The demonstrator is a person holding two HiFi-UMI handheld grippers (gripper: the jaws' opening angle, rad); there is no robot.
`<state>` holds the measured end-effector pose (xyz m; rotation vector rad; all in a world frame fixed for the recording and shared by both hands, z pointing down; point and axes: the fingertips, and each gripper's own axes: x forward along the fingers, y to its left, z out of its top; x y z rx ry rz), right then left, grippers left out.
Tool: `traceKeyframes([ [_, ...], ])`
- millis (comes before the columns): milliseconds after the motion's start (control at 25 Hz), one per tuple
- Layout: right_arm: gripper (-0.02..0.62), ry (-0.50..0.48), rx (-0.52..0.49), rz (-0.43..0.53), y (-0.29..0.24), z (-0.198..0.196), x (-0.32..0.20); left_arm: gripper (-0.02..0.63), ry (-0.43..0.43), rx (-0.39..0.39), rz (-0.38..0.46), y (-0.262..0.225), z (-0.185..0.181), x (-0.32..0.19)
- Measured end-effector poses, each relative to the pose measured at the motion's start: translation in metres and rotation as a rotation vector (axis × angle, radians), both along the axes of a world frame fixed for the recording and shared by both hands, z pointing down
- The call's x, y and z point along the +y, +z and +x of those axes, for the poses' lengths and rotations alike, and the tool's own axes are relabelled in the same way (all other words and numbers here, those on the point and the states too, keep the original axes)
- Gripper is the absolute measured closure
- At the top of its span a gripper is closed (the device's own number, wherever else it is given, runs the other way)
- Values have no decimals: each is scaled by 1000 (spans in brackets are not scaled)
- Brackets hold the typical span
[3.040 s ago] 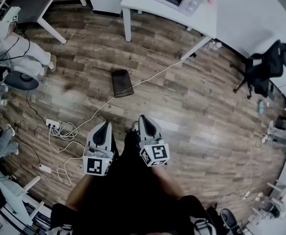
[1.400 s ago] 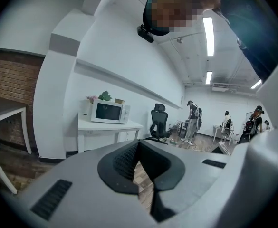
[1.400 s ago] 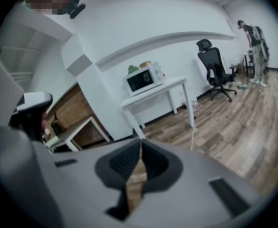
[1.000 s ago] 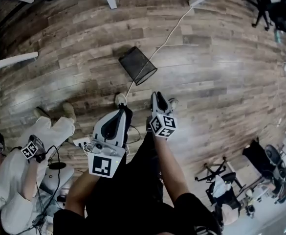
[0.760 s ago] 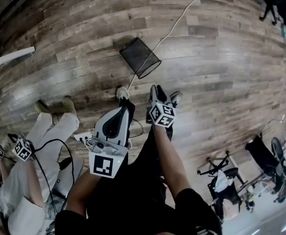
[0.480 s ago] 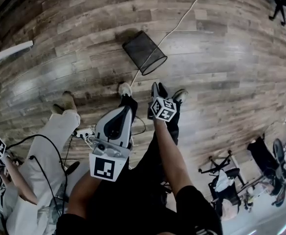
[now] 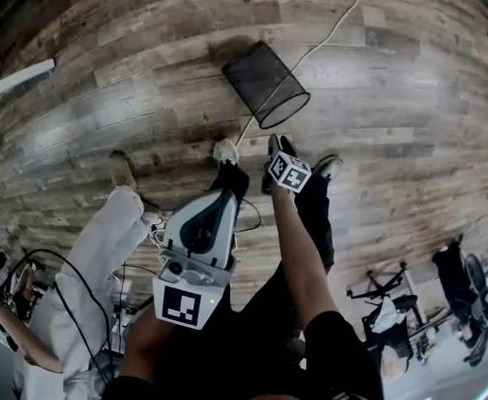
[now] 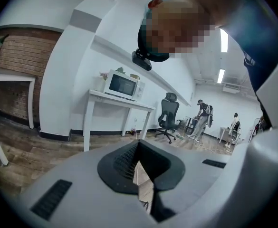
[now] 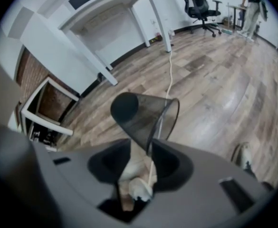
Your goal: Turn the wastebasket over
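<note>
Black mesh wastebasket [image 7: 264, 86] on its side on the wood-plank surface [image 7: 410, 123], just ahead of the person's feet; open mouth turned toward the right tongs [image 7: 275, 142], closed base pointing away; white cable [image 7: 335, 30] across the planks, passing right by the rim and on toward a white shoe [image 7: 224, 150]; right tongs low at the end of an outstretched arm, tips near the rim's lower edge, marker cube [image 7: 289, 172] behind them; seen along those tongs, pads released with a clear gap between, nothing clamped, the rim's lower edge lined up with that gap, contact with it not discernible; mesh wall of the wastebasket rising beyond the pads, dark round base at the far upper end; left tongs [image 7: 224, 198] higher and close to the body, well apart from the wastebasket, aimed out across the room; in the left gripper view, pads clenched to a point at the tips, holding nothing, only a sliver of planks visible between them; beyond, a white desk [image 8: 119, 101] with a microwave [image 8: 122, 85] on top, against a white wall, and a black office chair [image 8: 169, 114] farther right; at the left of the head view, another person's leg in light trousers [image 7: 102, 244] with a tan shoe [image 7: 123, 170], just beside the holder's own dark-clad legs.
</note>
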<state>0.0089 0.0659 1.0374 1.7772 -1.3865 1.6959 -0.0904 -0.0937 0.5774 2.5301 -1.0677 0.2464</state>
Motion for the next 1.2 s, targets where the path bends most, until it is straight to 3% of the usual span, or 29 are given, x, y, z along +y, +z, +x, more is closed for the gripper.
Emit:
traceKeyframes([
  [240,436,27,-37,-40,44,-10,9,571,-66,-5,-3,28,-15,-11],
  [480,436,133,-77,-29,63,1,-6,571,-51,-7,1,38,-17,-15],
  [760,438,109,-98,-36,80,2,-17,571,-38,-19,-10,48,-23,-6],
  [800,463,107,-97,-33,79,2,-19,571,-36,-20,-14,49,-24,-6],
  [1200,502,91,-137,22,53,1,-47,571,-61,-38,-18,44,-36,-12],
])
